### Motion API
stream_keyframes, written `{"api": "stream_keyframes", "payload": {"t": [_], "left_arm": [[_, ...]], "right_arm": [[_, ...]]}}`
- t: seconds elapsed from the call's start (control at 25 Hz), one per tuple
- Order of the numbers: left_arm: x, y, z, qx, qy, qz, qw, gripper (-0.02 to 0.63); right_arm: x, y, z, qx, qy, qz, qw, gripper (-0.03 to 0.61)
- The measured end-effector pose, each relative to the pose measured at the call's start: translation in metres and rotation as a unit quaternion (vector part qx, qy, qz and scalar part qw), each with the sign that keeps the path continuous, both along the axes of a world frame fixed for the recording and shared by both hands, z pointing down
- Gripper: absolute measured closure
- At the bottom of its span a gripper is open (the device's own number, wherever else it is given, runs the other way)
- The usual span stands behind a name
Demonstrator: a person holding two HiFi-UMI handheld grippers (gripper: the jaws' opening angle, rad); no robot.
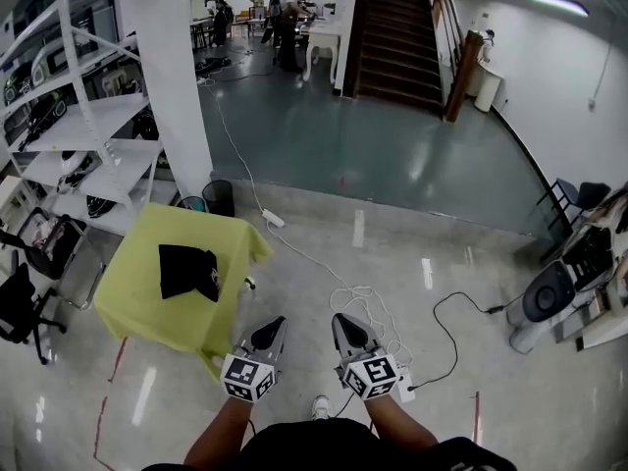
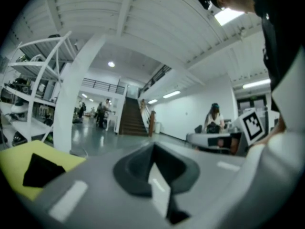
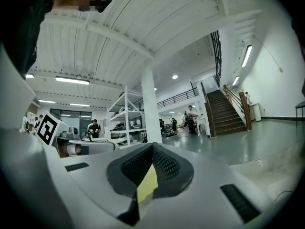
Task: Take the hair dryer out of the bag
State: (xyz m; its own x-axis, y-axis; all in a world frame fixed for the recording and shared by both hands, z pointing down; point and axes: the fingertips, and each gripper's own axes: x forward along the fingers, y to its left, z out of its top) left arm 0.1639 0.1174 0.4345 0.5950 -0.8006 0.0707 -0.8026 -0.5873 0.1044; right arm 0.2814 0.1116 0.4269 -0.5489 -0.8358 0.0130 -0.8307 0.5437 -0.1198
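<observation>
Two hand-held grippers are held level and side by side over the glossy floor (image 1: 324,234) of a large workshop hall, the left gripper (image 1: 279,324) and the right gripper (image 1: 340,320) each topped by its marker cube. The jaws of both are seen pressed together in their own views, with nothing caught between them. The black bag (image 1: 188,271) is seen lying flat near the middle of a table (image 1: 132,307) draped in a yellow-green cloth, ahead of the grippers and to their left, well apart from both. The hair dryer cannot be made out in any view (only the bag's dark outside is shown). In the left gripper view the bag (image 2: 42,170) is caught at the lower left, beyond that gripper's grey body. White shelving (image 1: 93,130) is ranged behind the table beside a white pillar (image 1: 172,77). A staircase (image 1: 397,37) is seen at the far end of the hall, and a white cable (image 1: 245,180) is trailed across the floor.
</observation>
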Motion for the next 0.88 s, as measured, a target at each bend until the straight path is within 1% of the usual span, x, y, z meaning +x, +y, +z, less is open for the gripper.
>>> {"api": "stream_keyframes", "payload": {"t": [0.2, 0.6, 0.72, 0.88], "left_arm": [[0.016, -0.035, -0.011, 0.014, -0.009, -0.02, 0.9997, 0.607], [0.049, -0.073, -0.013, 0.011, -0.027, -0.053, 0.9982, 0.606], [0.05, -0.082, -0.01, 0.006, -0.036, -0.061, 0.9975, 0.607], [0.045, -0.094, -0.006, -0.001, -0.046, -0.065, 0.9969, 0.607]], "right_arm": [[0.021, -0.04, -0.009, 0.013, -0.002, -0.015, 1.0, 0.572], [0.056, -0.093, -0.01, 0.013, -0.012, -0.047, 0.999, 0.572], [0.058, -0.107, -0.005, 0.009, -0.021, -0.05, 0.999, 0.572], [0.051, -0.121, 0.001, 0.001, -0.028, -0.057, 0.998, 0.572]]}}
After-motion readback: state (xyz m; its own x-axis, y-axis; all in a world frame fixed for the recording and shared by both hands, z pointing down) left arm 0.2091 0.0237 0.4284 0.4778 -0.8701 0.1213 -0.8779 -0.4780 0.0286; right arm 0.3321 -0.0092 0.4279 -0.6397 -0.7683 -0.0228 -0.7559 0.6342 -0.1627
